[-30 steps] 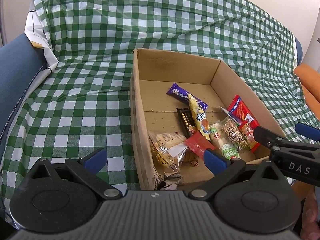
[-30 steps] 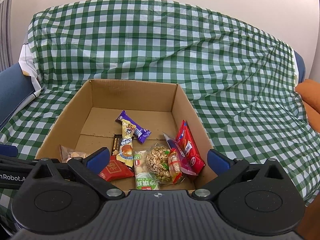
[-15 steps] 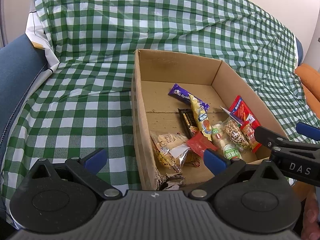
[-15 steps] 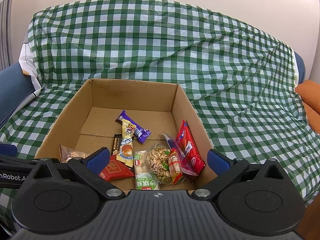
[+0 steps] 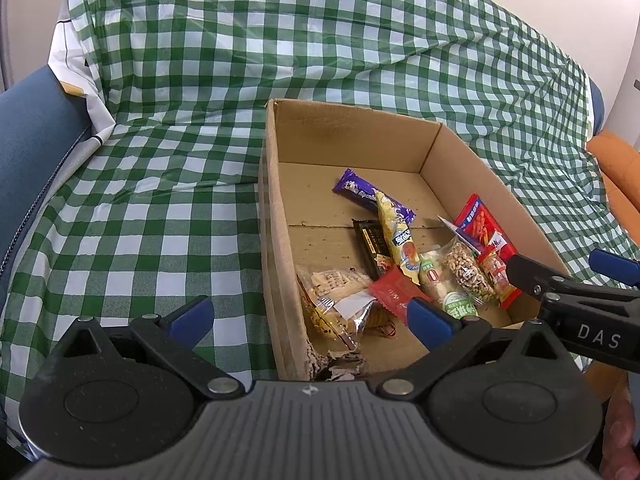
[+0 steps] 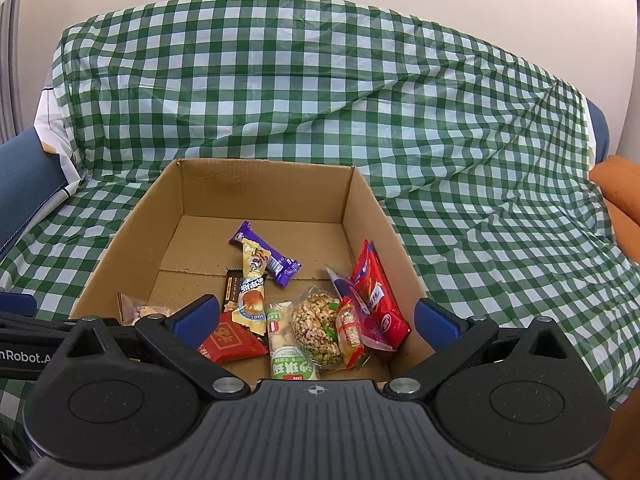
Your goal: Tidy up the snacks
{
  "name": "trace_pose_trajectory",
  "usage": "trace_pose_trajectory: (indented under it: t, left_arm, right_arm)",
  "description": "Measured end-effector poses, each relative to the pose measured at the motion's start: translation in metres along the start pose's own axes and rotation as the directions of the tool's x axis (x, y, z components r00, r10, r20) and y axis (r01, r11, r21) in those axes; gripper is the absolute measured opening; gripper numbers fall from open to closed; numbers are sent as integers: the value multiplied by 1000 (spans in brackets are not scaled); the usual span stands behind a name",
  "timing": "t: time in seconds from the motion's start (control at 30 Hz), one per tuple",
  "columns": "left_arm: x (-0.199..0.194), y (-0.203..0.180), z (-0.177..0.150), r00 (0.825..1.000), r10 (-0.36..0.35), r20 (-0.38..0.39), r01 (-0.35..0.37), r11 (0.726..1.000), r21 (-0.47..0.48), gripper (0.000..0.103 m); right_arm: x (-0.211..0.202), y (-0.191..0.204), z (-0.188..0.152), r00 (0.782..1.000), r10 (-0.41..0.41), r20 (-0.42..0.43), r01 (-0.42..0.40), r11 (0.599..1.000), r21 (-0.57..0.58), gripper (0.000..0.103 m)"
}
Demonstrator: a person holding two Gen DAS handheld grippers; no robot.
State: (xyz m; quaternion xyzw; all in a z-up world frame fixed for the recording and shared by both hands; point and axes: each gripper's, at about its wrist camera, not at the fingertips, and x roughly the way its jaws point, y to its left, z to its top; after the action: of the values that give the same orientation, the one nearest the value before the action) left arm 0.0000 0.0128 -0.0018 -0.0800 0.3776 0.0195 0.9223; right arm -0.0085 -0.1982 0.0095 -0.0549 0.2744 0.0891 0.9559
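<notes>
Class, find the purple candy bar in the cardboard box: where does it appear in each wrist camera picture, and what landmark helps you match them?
Left wrist: purple candy bar, right of centre, farthest snack back in the cardboard box.
Right wrist: purple candy bar, centre, likewise farthest back.
Shared landmark: the yellow wrapper lying across it.

An open brown cardboard box (image 6: 364, 216) holds the snacks. A purple bar (image 6: 266, 254) lies in the middle. A long red packet (image 6: 378, 292) leans on the right wall. A nut bag (image 6: 316, 326) lies flat.
</notes>
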Motion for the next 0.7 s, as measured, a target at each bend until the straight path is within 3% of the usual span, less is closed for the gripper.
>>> trace_pose_trajectory:
  t: [0.6,0.7]
  left_arm:
    - [1,-6,-3,1000,-18,20,18,1000,19,103]
    - [-2,-9,-3,999,-20,42,19,999,36,103]
  right_arm:
    - [-1,4,-2,999,-18,-38,19,1000,11,102]
    - [-1,-3,-1,997,0,-72,4,998,64,102]
